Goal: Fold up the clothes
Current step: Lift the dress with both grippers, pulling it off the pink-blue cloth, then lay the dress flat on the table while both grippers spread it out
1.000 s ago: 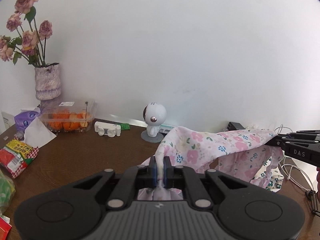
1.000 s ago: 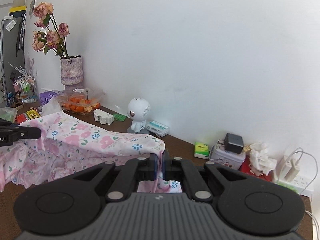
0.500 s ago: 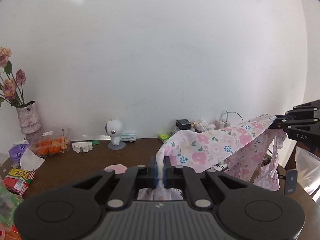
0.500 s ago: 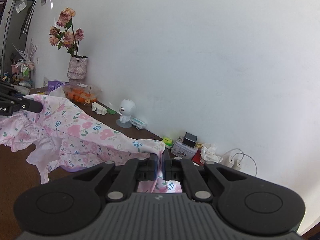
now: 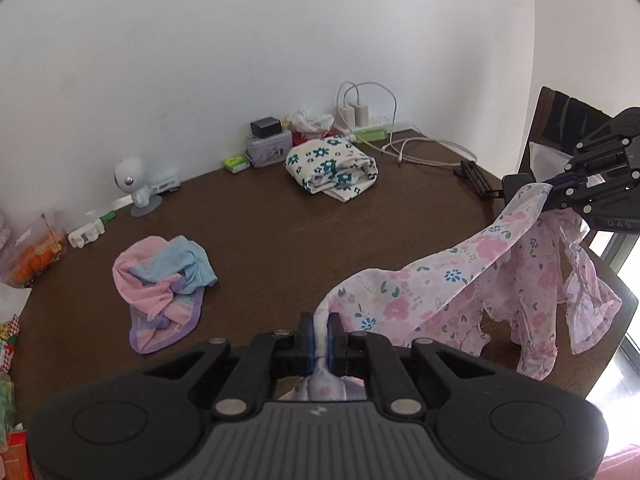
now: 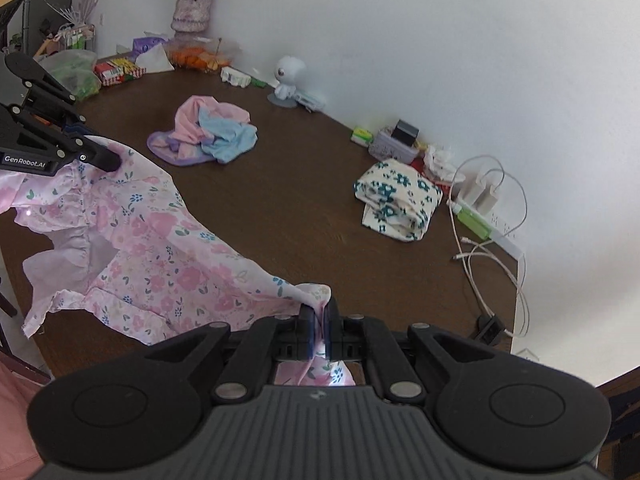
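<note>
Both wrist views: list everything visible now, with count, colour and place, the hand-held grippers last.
floral garment: one, pink, stretched in the air between both grippers.
crumpled cloth: one, pink, blue and purple, mid-table.
folded cloth: one, cream with teal flowers, near the wall.
table: one, dark brown.
camera figure: one, white, by the wall.
tin: one, lilac, black box on top.
chargers: two, white, cabled, at the wall.
vase: one, pale, with flowers, far corner.
fruit box: one, clear, orange contents.
left hand-held gripper: black, shut on the garment.
right hand-held gripper: black, shut on the garment.
</note>
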The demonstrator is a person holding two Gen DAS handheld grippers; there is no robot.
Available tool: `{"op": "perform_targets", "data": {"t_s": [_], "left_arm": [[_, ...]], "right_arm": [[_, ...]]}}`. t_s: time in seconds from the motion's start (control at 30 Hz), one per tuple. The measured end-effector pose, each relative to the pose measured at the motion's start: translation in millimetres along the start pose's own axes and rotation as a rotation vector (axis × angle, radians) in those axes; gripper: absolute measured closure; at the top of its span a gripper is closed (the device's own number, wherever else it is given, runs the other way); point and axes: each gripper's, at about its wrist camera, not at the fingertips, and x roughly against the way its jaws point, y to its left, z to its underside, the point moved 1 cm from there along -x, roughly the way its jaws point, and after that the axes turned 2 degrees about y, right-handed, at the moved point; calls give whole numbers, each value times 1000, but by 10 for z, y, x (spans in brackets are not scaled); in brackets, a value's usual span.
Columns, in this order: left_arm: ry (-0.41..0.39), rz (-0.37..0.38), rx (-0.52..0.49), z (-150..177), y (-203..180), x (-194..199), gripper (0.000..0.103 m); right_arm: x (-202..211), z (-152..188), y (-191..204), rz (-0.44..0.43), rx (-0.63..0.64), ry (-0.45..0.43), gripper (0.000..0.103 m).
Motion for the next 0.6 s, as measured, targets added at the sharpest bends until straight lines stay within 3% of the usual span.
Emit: {"op": "perform_targets", "data": {"t_s": [0.1,0.17,0.2,0.27,0.3,0.33,0.47,0.6], "left_arm": [[81,24,58,-116,132,-487,91],[116,-6,130,-191,279,-749,86],[115,-29,169,-228,362,-812,81],[69,-66,241,-275,518,-831,58],[44,-80,246,-304,564,-816,45],[18,-97,233,-330,609,-799,40],[-6,-128,183,-357,690,-781,31],[-3,-119,124,-269,603,-816,26]], "right_arm": [[-490,92,-122,-5,-72,75,98],[-751,120,-246,7,-124,91,94],[-840,115,-323,16,-155,90,80],[-946,122,-521,57,-275,49,50],[-951,139,-572,49,-308,19,43],[-945,153,-611,43,-302,5,39],[-923,178,-752,41,-261,-46,22],[-834,273,-838,57,-249,-78,18]]}}
